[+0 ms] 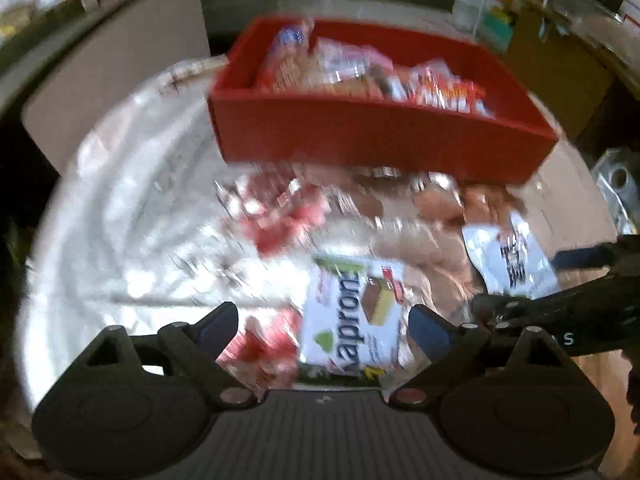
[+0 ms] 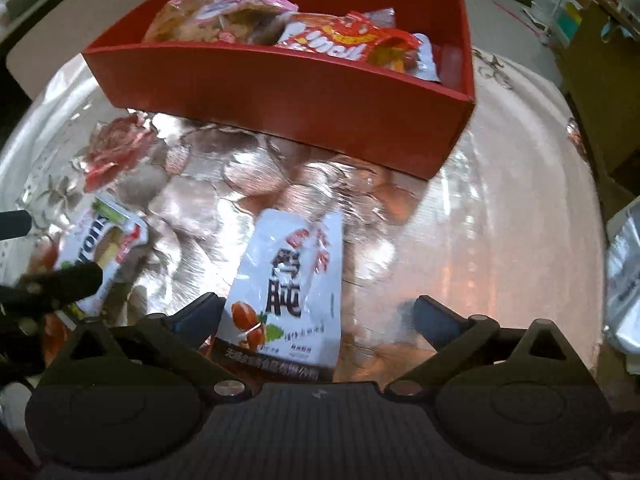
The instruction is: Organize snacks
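Below the left gripper [image 1: 324,328], fingers spread, empty: wafer packet [image 1: 354,316] between them, long axis running near-to-far. Below the right gripper [image 2: 316,316], fingers released: white pouch [image 2: 288,284] between them, lengthwise near-to-far; red box [image 2: 280,96] beyond.

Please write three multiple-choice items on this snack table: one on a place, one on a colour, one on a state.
1. Where does the wafer pack lie?
A. in the box
B. on the tablecloth, between the left gripper fingers
C. on the floor

2. What colour is the box?
A. red
B. blue
C. green

3. How is the right gripper?
A. shut on the white pouch
B. shut, empty
C. open, over the white pouch

Answers: 1 B, the pack lies flat on the floral tablecloth in front of the box; 2 A, its walls are red; 3 C, the fingers stand wide apart, not pressing the pouch.
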A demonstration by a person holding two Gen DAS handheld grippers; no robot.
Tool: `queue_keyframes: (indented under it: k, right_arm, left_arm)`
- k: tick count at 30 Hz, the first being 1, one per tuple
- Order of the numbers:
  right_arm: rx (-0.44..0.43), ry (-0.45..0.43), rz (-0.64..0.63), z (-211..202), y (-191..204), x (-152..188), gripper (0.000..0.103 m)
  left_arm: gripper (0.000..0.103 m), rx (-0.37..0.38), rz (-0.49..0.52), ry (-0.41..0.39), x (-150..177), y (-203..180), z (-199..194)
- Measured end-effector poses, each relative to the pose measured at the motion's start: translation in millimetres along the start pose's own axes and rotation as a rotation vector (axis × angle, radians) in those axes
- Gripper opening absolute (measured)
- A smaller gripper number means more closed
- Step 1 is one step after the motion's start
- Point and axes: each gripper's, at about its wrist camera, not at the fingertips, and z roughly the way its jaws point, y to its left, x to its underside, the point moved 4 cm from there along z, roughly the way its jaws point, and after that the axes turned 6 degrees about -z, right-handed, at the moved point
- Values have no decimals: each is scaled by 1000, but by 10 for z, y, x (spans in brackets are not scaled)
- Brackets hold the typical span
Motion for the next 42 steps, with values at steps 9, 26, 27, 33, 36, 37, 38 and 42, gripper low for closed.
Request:
queue_keyframes:
  k: [9,26,27,33,36,37,38,42]
  right_arm:
    - [-13,-16,-15,-5,-139,42,103]
    - [-18,-49,-34,-178,-150,35,66]
    - [-16,-45,-31,-168,-145,43,66]
    - [-49,-107,22,-393,-233,18,65]
    - [-73,-164,56,-553,-295,-51,65]
    - [-84,-184,60,-611,-309,-74,65]
    - [-94,-209,63,-677,-315,-104,65]
    - [-113,-271,82,-826,-339,-214,65]
  left_arm:
    - [94,-70,58,25,89,-78,175]
    - [51,-8,97,30,59,-181,89]
    - [50,0,83,29,50,-163,78]
    - [50,51,-8,-12,-116,-33,-104]
    - [50,76,-44,-39,-198,12,-215]
    - [50,80,-47,-51,-220,14,-250]
    - [50,81,-47,-66,-249,6,-286]
    - [50,89,-48,-103,-370,-46,-382]
